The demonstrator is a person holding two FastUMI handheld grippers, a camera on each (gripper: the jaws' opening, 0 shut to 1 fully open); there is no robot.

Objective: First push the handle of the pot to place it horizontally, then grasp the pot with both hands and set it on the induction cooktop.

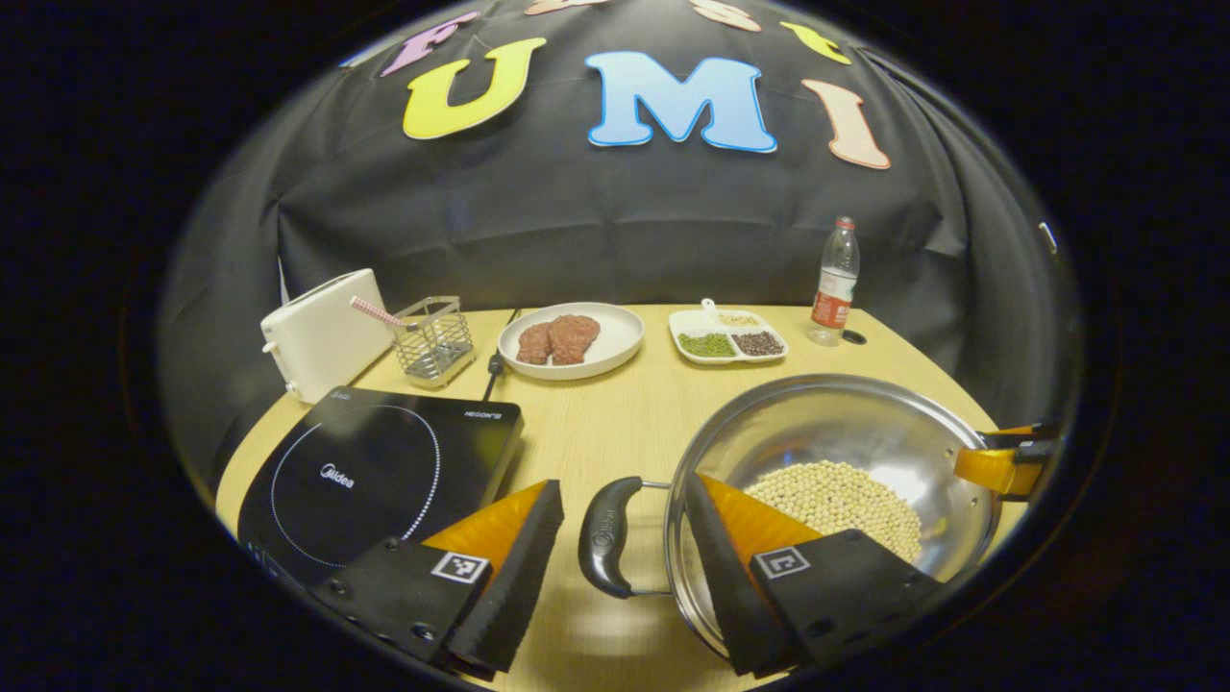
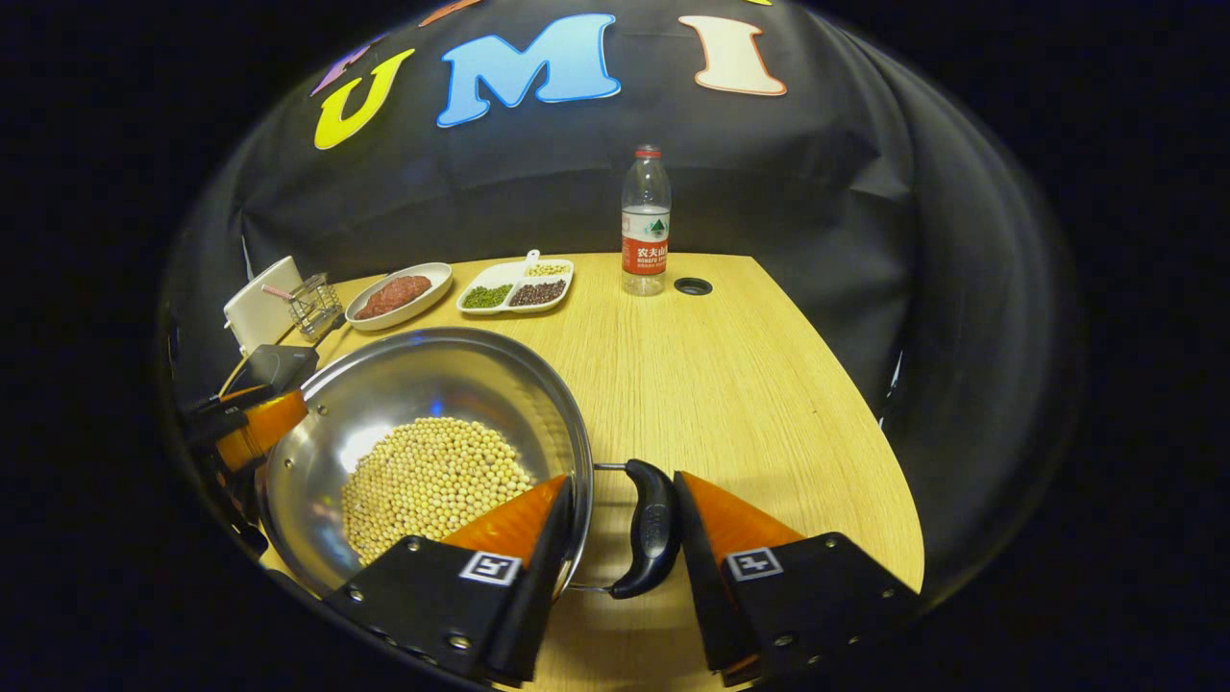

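Note:
A steel pot holding soybeans sits on the wooden table, right of the black induction cooktop. Its two black side handles lie level. My left gripper is open and straddles the near handle, with one finger inside the rim and a gap between the other finger and the handle. In the right gripper view, my right gripper has closed on the opposite handle: one finger against the pot wall inside, the other against the handle. Each gripper also appears across the pot from the other, the right gripper and the left gripper.
Along the back of the table stand a white toaster, a wire basket, a plate of meat, a divided dish of beans and a water bottle. The table's right edge curves close by.

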